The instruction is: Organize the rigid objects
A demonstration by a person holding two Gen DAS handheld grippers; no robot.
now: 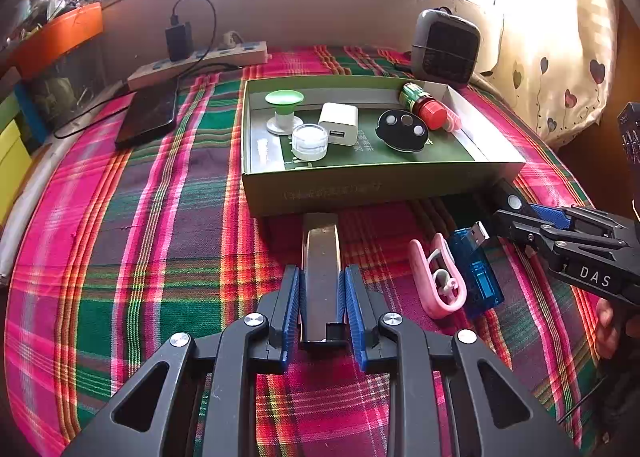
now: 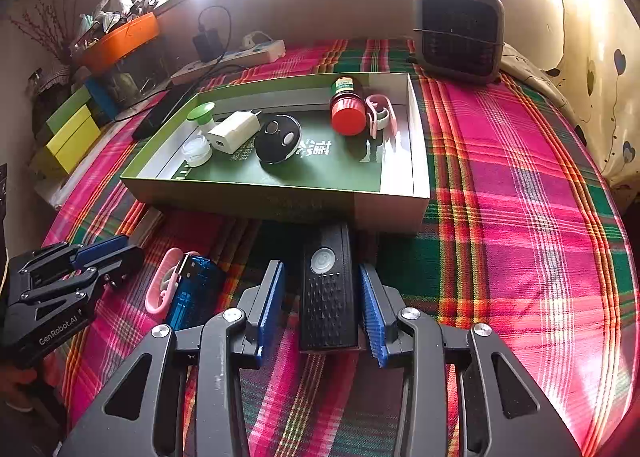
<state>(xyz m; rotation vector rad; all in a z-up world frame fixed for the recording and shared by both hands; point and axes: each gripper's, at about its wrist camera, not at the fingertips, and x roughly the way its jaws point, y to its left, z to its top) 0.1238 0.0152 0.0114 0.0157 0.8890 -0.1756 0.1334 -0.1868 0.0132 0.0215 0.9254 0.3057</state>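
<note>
Our left gripper (image 1: 322, 299) pinches a flat metal bar (image 1: 320, 257) low over the plaid cloth (image 1: 160, 237), its long axis pointing far toward the green box (image 1: 360, 187). Our right gripper (image 2: 323, 307) is spread around a black remote (image 2: 329, 289), not touching, lying lengthwise just near the box's front wall.

1. The print on the green box (image 1: 360, 189) front wall was too faint to read.
2. The right gripper (image 1: 516, 217) hid most of the black remote (image 1: 510, 197).
3. The orange bin (image 2: 120, 41) held clutter too blurred to identify.
</note>
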